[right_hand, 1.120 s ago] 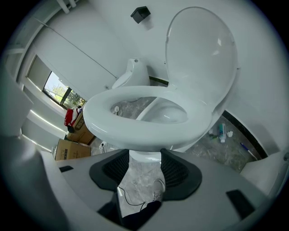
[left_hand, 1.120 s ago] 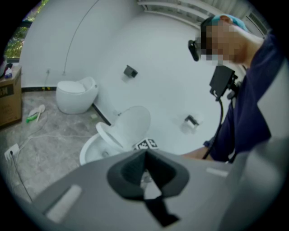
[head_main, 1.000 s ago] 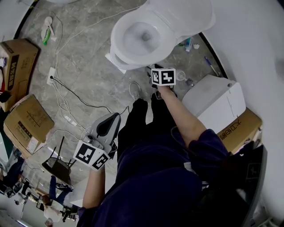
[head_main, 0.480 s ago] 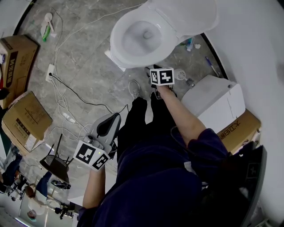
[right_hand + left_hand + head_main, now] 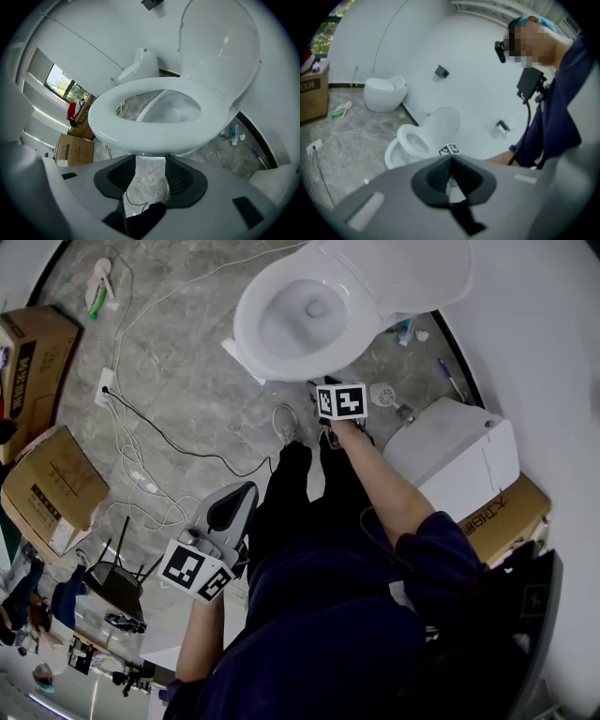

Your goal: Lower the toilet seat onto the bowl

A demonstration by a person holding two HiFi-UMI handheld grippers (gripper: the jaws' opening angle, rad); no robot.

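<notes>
Find toilet seat (image 5: 150,136) apparently flat on bowl (image 5: 176,108), lid (image 5: 220,42) upright behind; judge lowering done. Log right gripper (image 5: 150,161) near seat's front edge, jaws wide, just closing slightly, nothing between. Log left gripper (image 5: 450,164) closed, empty, well apart. Remaining: withdraw.

White toilet seat (image 5: 150,129), grey marbled floor (image 5: 192,404), brown cardboard boxes (image 5: 49,486), dark navy sleeve (image 5: 439,554)

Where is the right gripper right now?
Head view, upper centre: the right gripper hangs just short of the front edge of the toilet seat, white box to its right. Its open jaws have just been closing, nothing between them.
</notes>
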